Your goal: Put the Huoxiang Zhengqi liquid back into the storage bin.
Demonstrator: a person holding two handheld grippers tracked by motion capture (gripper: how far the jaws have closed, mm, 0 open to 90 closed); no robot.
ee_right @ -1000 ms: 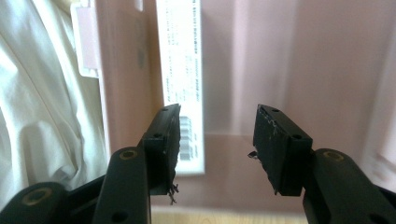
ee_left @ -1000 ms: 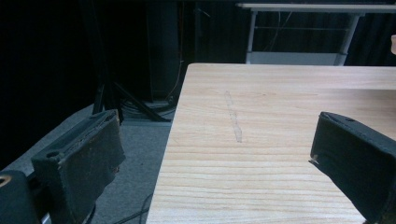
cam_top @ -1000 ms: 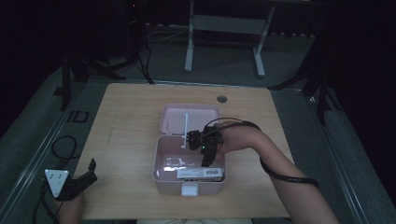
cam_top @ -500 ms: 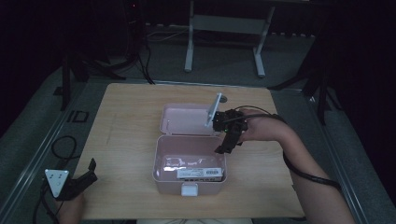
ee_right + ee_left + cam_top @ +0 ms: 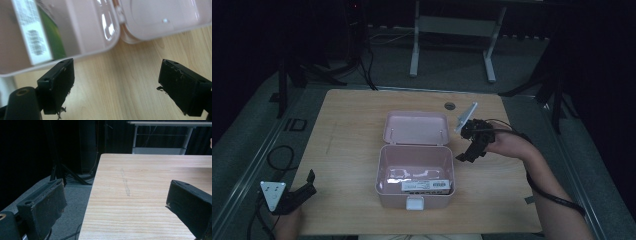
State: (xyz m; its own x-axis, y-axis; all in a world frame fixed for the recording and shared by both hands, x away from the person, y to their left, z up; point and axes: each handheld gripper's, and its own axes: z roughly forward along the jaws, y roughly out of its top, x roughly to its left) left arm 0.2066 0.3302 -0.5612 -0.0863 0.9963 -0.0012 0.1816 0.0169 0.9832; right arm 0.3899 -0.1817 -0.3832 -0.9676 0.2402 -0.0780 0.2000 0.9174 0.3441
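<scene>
The right gripper [image 5: 472, 148] was seen right of centre with jaws just opened wide and empty — the pink box [image 5: 415, 196], lid open, flat carton [image 5: 424, 185] inside, lay to its left, nearer than the open, empty left gripper [image 5: 304, 188] at lower left.

High view: fixed above the near edge, looking forward and down across the whole table [image 5: 362, 115]. Left gripper view: low at the near left corner, facing far along the bare wood. Right gripper view: close, angled down beside the pink box [image 5: 95, 37], probably its right side; box shared with the high view [image 5: 414, 170].
</scene>
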